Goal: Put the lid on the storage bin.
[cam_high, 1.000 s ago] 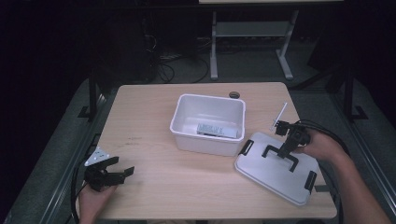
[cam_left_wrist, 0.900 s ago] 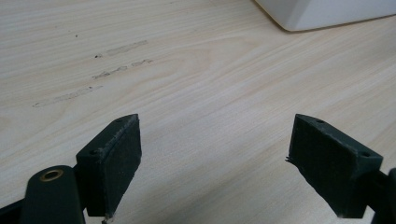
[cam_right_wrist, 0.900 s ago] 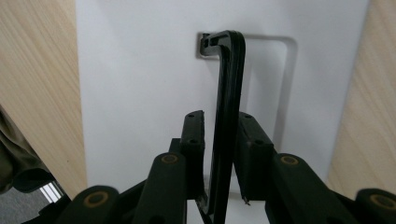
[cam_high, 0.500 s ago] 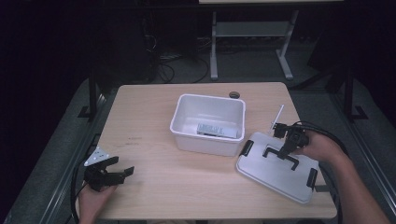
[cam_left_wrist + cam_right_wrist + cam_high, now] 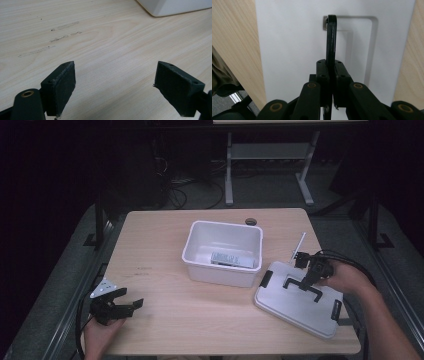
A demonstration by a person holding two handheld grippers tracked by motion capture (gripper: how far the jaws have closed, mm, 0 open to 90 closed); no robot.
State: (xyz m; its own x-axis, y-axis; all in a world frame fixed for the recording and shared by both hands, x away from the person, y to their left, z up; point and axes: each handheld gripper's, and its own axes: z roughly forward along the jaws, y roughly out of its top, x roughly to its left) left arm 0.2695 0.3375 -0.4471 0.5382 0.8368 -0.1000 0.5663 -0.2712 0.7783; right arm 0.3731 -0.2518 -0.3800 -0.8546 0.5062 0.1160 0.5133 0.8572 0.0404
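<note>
**White lid held by its black handle at the counter's right**

White plastic makes up both main things in the high view: an open bin (image 5: 224, 251) near the middle of the pale wood counter (image 5: 165, 235), and a flat rectangular lid (image 5: 295, 307) lying to the bin's right, near the counter's right front corner. The lid's long axis runs on a slant, from its end close to the bin away toward the front right edge. A black latch shows at each short end. The right gripper (image 5: 306, 279) sits over the lid's middle, at the black handle (image 5: 302, 289). A boxed item (image 5: 231, 259) lies inside the bin; its label has print, too small to read. The left gripper (image 5: 125, 304) rests near the front left corner, well apart from bin and lid, jaws pointing right.

From the left gripper view, the two black jaws stand wide apart with nothing between them, above bare wood grain carrying a few faint scuff marks. A white corner of the bin (image 5: 175, 6) shows at top right.

From the right gripper view, the jaws are pressed together on the handle (image 5: 331, 42), which stands up on edge from a recess in the lid (image 5: 292, 45). No writing shows on the lid's surface. Wood counter flanks the lid on both sides.
</note>
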